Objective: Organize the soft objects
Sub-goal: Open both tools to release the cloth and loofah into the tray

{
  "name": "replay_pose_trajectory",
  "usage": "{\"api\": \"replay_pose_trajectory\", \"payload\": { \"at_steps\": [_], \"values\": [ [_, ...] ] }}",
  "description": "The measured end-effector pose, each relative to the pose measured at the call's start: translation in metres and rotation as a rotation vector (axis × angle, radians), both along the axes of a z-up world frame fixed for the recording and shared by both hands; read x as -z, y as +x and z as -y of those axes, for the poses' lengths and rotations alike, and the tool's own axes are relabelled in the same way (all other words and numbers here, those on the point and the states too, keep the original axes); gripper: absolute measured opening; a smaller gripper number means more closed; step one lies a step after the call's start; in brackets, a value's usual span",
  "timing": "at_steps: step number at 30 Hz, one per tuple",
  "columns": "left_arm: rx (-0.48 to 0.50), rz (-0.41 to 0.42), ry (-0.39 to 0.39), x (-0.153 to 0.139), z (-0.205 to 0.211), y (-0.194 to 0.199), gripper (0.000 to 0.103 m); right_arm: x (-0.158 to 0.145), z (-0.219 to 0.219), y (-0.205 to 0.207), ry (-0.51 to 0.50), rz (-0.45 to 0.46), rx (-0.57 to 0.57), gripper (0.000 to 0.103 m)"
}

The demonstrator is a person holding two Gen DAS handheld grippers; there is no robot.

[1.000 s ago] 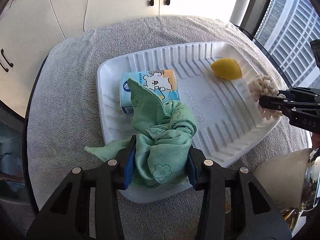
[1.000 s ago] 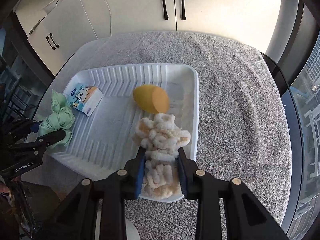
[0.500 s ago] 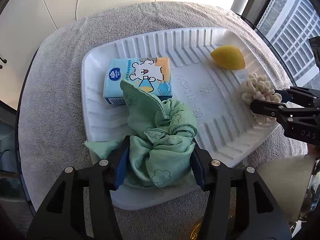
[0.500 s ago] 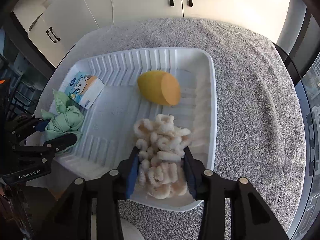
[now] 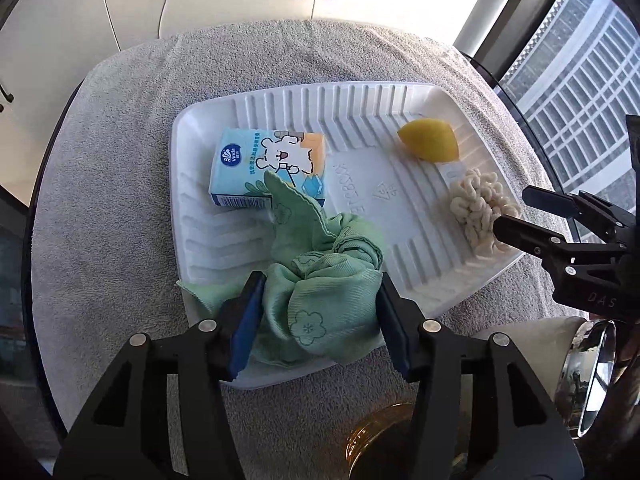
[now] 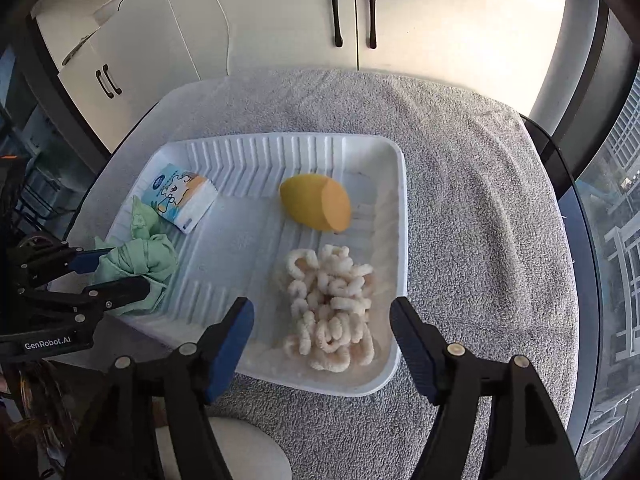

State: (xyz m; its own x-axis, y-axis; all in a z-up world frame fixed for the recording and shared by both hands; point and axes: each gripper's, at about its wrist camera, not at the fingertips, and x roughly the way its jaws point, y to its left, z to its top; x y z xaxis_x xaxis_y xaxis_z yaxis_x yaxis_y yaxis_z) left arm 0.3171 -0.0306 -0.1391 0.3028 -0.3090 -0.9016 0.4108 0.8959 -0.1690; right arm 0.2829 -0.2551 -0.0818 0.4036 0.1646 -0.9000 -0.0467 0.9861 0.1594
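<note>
Our right gripper (image 6: pixel 322 344) stands wide open over the near right corner of the tray (image 6: pixel 394 264). Its jaws have just been opening, and the cream loop bundle (image 6: pixel 330 312) lies between them on the tray floor, free of both pads. So we judge that this piece is already set down.

Our left gripper (image 5: pixel 316 316) is at the near left edge of the tray. The green cloth (image 5: pixel 324 292) sits bunched between its blue pads (image 5: pixel 246 320), and the pads seem to touch its sides, but we cannot tell if they press it or only stand beside it. These jaws are parted more than a moment ago, and they are now steady. One corner of the cloth hangs out over the tray rim toward the table (image 5: pixel 120 200), which is covered with a grey towel; another corner lies up against the tissue pack (image 5: pixel 268 168).

We think the step in hand is the release of both pieces into the tray. The next move calls for lifting the right gripper straight up, so that no loop catches on a pad. The left one must open fully, and maybe push the hanging corner inside.

The tray holds four things: the tissue pack at far left, the cloth in front of it, the yellow sponge (image 6: pixel 316 208) at far right, and the loop bundle near right.
</note>
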Motion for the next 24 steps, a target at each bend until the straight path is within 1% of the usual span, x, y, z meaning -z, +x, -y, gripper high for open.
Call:
{"api": "replay_pose_trajectory", "payload": {
  "at_steps": [3, 4, 7, 9, 12, 13, 17, 19, 22, 24],
  "values": [
    [-0.006, 0.047, -0.086, -0.012, -0.003, -0.002, 0.053, -0.003, 0.002, -0.003, 0.010, 0.012, 0.020, 0.073],
    [-0.005, 0.050, -0.109, -0.015, -0.003, -0.003, 0.053, -0.004, 0.002, -0.005, 0.013, 0.014, 0.023, 0.073],
    [-0.029, 0.029, -0.138, -0.017, -0.005, -0.001, 0.054, -0.006, 0.005, -0.010, 0.021, 0.024, 0.032, 0.073],
    [-0.057, 0.049, -0.146, -0.020, -0.010, 0.001, 0.054, -0.008, 0.006, -0.013, 0.017, 0.027, 0.034, 0.073],
    [-0.102, 0.120, -0.076, -0.024, -0.015, 0.001, 0.054, -0.009, 0.010, -0.015, 0.012, 0.029, 0.042, 0.073],
    [-0.117, 0.132, -0.042, -0.023, -0.017, 0.002, 0.054, -0.009, 0.011, -0.016, 0.011, 0.029, 0.049, 0.073],
    [-0.171, 0.174, 0.036, -0.024, -0.033, 0.002, 0.054, -0.009, 0.021, -0.020, 0.012, 0.029, 0.079, 0.073],
    [-0.197, 0.181, 0.049, -0.022, -0.041, 0.000, 0.054, -0.008, 0.027, -0.023, 0.009, 0.028, 0.098, 0.073],
    [-0.228, 0.178, 0.030, -0.022, -0.056, -0.004, 0.054, -0.006, 0.035, -0.028, 0.016, 0.022, 0.120, 0.073],
    [-0.246, 0.187, 0.043, -0.022, -0.065, -0.009, 0.054, -0.005, 0.041, -0.032, 0.012, 0.018, 0.137, 0.073]
  ]
}}
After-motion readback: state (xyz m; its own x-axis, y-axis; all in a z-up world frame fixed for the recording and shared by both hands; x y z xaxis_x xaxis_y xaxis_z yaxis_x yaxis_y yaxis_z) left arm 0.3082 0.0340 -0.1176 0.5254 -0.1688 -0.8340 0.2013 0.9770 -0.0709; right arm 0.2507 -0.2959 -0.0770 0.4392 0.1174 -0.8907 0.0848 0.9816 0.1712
